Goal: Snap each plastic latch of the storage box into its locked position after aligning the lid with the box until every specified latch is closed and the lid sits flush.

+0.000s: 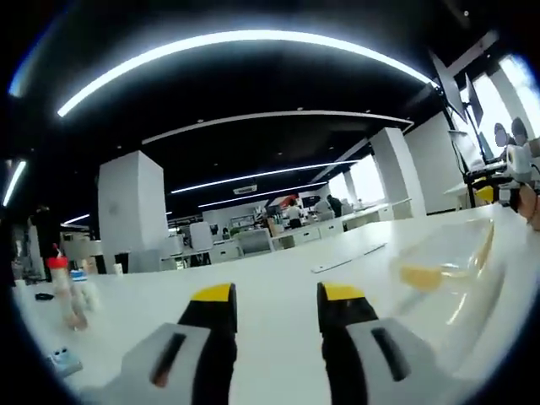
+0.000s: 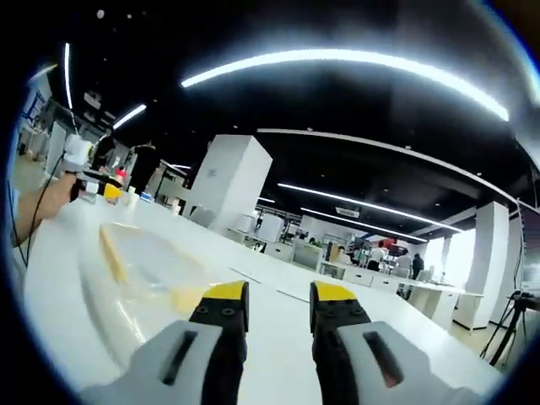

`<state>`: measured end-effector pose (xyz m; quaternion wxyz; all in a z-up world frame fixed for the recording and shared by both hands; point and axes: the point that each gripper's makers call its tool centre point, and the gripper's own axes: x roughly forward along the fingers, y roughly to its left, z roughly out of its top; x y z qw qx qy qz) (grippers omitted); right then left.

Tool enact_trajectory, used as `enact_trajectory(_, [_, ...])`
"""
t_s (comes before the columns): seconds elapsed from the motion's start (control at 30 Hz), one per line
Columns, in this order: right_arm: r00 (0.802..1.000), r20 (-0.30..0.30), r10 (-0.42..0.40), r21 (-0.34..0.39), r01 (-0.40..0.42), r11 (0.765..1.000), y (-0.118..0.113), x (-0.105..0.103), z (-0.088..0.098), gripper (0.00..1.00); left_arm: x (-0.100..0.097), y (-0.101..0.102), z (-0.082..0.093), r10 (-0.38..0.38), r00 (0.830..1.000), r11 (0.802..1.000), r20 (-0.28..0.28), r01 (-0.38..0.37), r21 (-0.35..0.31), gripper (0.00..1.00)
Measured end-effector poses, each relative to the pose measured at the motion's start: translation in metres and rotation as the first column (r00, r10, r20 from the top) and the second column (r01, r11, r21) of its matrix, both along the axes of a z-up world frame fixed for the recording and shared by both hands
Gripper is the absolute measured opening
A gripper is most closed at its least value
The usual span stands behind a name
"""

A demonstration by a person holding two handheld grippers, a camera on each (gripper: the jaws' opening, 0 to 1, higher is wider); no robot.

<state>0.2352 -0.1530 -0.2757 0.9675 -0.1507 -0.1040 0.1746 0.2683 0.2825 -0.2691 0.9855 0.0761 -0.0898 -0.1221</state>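
**Q:** Okay, quick: where's the box?

**A:** Clear plastic storage box with yellow latches (image 1: 451, 270) sits on the long white worktop (image 1: 278, 291), off to the right of my left gripper (image 1: 278, 305) in the left gripper view. In the right gripper view the same box (image 2: 148, 274) lies left of my right gripper (image 2: 278, 302). It's blurred in both, so I cannot tell whether the lid is flush or which latches are down.

**Q:** Gripper states?

**A:** Left gripper: black jaws with yellow tips stand apart, nothing between them, just worktop. Right gripper: same, jaws apart, holding nothing. Neither one touches the box.

**Q:** Anything else on the worktop?

**A:** Left gripper view: a clear bottle with a red cap (image 1: 63, 291) stands near the left edge, well apart from the box. A thin flat strip (image 1: 348, 257) lies further out, ahead of the jaws.

**Q:** Hands?

**A:** My left hand (image 2: 42, 207) shows at the left edge of the right gripper view, gripping a handle beyond the box.

**Q:** Background?

**A:** Open office, white square pillar (image 2: 228, 181), curved ceiling light strips (image 1: 245, 46), people at far desks (image 1: 295, 211).
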Motion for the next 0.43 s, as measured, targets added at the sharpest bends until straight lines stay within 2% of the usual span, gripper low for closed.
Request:
enact_trajectory(0.13, [1.000, 0.008, -0.008, -0.004, 0.008, 1.000, -0.0014, 0.0009, 0.0009, 0.28, -0.0005, 0.0004, 0.0027, -0.002, 1.000, 1.000, 0.014, 0.003, -0.015, 0.38])
enact_trajectory(0.33, [1.000, -0.007, 0.017, 0.013, -0.017, 1.000, 0.0016, 0.0027, -0.0009, 0.27, 0.0005, -0.0018, 0.0024, -0.001, 1.000, 1.000, 0.016, 0.001, 0.001, 0.38])
enact_trajectory(0.43, [1.000, -0.006, 0.005, -0.002, -0.005, 1.000, 0.0009, 0.0031, -0.0014, 0.27, -0.0008, -0.0051, 0.0041, -0.014, 1.000, 1.000, 0.027, 0.014, -0.001, 0.38])
